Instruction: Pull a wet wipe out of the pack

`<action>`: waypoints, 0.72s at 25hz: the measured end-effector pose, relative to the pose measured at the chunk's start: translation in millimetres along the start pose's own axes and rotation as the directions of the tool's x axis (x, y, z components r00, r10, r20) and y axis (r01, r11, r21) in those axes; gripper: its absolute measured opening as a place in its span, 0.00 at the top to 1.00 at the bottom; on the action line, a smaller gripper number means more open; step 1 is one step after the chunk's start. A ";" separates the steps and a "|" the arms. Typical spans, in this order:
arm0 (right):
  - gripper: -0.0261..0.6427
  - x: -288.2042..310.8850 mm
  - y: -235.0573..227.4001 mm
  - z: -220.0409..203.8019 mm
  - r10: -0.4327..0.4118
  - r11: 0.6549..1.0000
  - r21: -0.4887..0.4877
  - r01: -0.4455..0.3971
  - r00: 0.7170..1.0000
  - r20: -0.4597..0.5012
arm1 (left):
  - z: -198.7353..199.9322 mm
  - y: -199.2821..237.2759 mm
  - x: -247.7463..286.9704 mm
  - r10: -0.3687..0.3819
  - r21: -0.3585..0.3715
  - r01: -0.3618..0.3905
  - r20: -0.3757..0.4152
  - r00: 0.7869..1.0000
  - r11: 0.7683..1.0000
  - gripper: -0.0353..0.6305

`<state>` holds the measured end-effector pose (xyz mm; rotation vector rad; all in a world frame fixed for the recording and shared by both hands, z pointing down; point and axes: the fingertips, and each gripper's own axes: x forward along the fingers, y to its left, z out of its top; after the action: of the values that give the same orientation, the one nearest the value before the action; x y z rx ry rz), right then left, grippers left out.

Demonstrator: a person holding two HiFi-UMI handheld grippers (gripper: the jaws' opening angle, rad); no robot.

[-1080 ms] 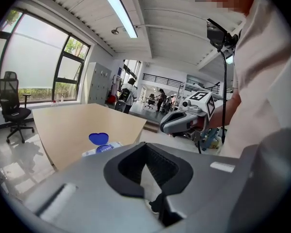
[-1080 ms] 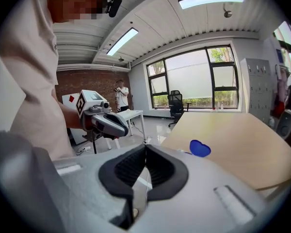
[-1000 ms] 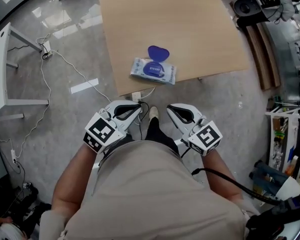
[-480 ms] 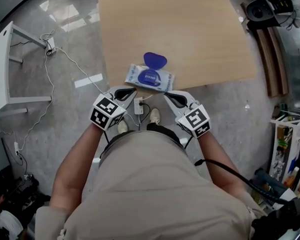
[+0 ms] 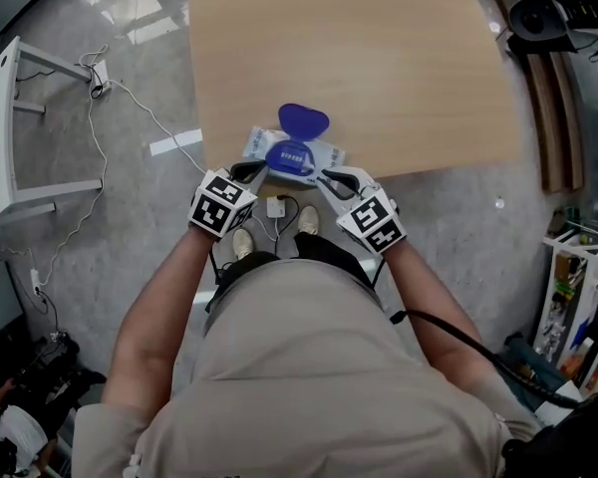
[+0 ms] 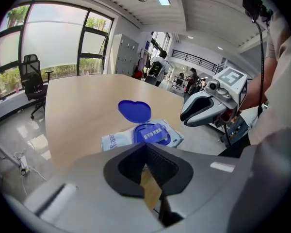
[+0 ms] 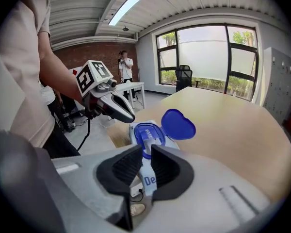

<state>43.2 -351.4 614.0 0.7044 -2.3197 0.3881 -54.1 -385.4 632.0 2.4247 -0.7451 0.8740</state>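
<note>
A white and blue wet wipe pack (image 5: 292, 154) lies at the near edge of the wooden table (image 5: 379, 58), its blue lid (image 5: 303, 120) flipped open toward the far side. My left gripper (image 5: 251, 171) is at the pack's near left corner, its jaws together and empty. My right gripper (image 5: 329, 179) is at the pack's near right corner, with only a thin slit between its jaws and nothing in them. In the left gripper view the pack (image 6: 160, 135) lies just past the jaws. In the right gripper view the pack (image 7: 148, 132) and its lid (image 7: 178, 124) lie straight ahead.
A white desk (image 5: 0, 137) stands at the left, with cables (image 5: 90, 197) trailing over the grey floor. A power strip (image 5: 276, 207) lies below the table edge. Shelves (image 5: 578, 287) and dark equipment (image 5: 558, 13) crowd the right side. People stand far off in the room.
The person has stepped up to the table. Both grippers moved forward from waist level to the table's near edge and now flank the pack.
</note>
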 end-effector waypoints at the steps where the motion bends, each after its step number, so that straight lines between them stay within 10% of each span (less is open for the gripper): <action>1: 0.89 4.2 -2.4 -1.9 0.006 1.000 -0.008 -0.006 1.000 -0.009 | -1.2 2.2 3.7 0.003 -0.006 -0.003 -0.004 1.000 1.000 0.94; 18: 0.85 50.0 -11.6 -19.9 0.057 0.991 -0.112 -0.070 0.992 -0.116 | -20.7 9.7 29.0 0.027 -0.072 -0.032 -0.065 0.997 0.997 0.94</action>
<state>28.9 -371.0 663.4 0.5392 -2.2417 0.3105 -50.2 -390.4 668.3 2.3156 -0.7770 0.9155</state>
